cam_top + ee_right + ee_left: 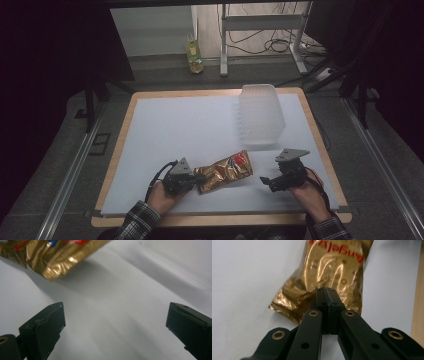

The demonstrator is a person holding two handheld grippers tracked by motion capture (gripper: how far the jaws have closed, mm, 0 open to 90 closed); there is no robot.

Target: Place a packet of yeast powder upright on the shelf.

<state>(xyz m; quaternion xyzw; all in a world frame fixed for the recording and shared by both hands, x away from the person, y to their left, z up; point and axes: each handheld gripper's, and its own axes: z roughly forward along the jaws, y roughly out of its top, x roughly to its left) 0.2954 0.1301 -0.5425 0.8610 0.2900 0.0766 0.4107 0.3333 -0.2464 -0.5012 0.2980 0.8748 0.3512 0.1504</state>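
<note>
Gold foil snack bag (pixel 223 172) lies flat on the white sheet (pixel 190 130) covering the desk (pixel 320 150), toward the near edge, between the two hands. In the high view, the left claw (pixel 196 179) sits at the bag's left end, held by the person's left hand (pixel 161 196); the right claw (pixel 266 182) rests just to the right of the bag, apart from it, held by the right hand (pixel 306 194). A clear plastic container (pixel 260 116) stands farther back on the sheet, well apart from the bag. A bottle (pixel 194 54) stands on the floor beyond the desk. In the left gripper view, the left claw (pixel 327 293) is closed, jaws pressed together, with the crumpled lower edge of the bag (pixel 329 272) pinched between the tips; red lettering runs across the bag's far end. In the right gripper view, the right claw (pixel 115 315) stands wide open with only bare sheet between the jaws; a corner of the bag (pixel 50 255) lies at the upper left, clear of both jaws.
</note>
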